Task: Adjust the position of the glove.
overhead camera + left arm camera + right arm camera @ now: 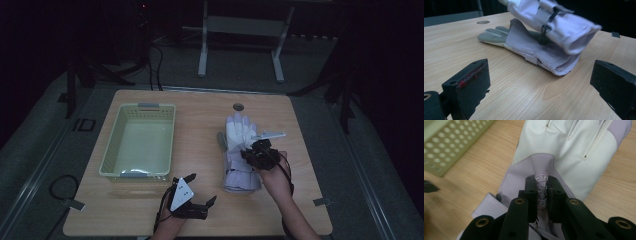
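Two white and pale-lilac work gloves are on the wooden table. One glove (524,46) lies flat, fingers pointing to the far edge. The second glove (241,134) (564,22) (574,152) hangs just over it, tilted, with my right gripper (259,152) (541,186) shut on its printed wrist tab (541,191). The flat glove's cuff (241,178) sticks out towards the person beneath it. Near the front edge, left of the gloves, my left gripper (202,188) (541,85) stands open with nothing between its jaws, pointing at the gloves.
A pale green perforated basket (112,150) (446,147) sits on the left half of the table (200,115). A round cable hole (238,107) lies near the far edge. A metal stand (240,40) rises on the floor beyond the table.
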Available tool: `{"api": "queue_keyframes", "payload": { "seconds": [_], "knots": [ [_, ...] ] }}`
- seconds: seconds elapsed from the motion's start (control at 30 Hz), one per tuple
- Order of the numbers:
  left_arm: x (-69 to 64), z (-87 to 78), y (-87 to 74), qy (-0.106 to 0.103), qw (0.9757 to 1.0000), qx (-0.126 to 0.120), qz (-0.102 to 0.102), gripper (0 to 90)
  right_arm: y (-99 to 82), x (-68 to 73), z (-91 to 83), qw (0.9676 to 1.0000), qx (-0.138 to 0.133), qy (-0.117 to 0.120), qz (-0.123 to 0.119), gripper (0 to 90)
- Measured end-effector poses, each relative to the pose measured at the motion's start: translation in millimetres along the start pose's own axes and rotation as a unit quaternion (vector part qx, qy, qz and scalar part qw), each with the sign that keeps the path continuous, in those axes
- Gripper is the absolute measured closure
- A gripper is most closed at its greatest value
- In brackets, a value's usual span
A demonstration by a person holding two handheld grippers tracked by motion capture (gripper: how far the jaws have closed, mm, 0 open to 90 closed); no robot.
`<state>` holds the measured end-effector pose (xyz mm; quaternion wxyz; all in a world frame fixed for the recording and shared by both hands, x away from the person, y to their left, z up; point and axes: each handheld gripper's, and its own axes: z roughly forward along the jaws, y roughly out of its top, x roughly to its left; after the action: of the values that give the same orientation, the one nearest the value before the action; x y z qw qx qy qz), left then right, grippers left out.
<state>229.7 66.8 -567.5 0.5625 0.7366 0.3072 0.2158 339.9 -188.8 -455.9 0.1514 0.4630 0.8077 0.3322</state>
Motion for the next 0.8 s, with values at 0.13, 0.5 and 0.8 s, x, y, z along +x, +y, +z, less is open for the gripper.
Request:
{"api": "queue_keyframes", "payload": {
  "seconds": [0.13, 0.5, 0.8],
  "knots": [
    [-0.3, 0.0, -0.1, 0.000, 1.0000, -0.001, 0.000, 2.5, -1.4, -1.4, 13.2, 0.9998, 0.018, -0.004, -0.006, 80.0],
    [-0.3, 0.1, 0.0, -0.001, 1.0000, 0.000, 0.001, 2.5, -9.6, -2.4, 41.5, 0.9991, 0.040, -0.008, -0.011, 76.7],
    [0.8, -1.1, -0.5, -0.002, 1.0000, -0.008, 0.003, 5.0, -16.6, -5.4, 48.1, 0.9989, 0.035, 0.002, -0.032, 69.4]
  ]
}}
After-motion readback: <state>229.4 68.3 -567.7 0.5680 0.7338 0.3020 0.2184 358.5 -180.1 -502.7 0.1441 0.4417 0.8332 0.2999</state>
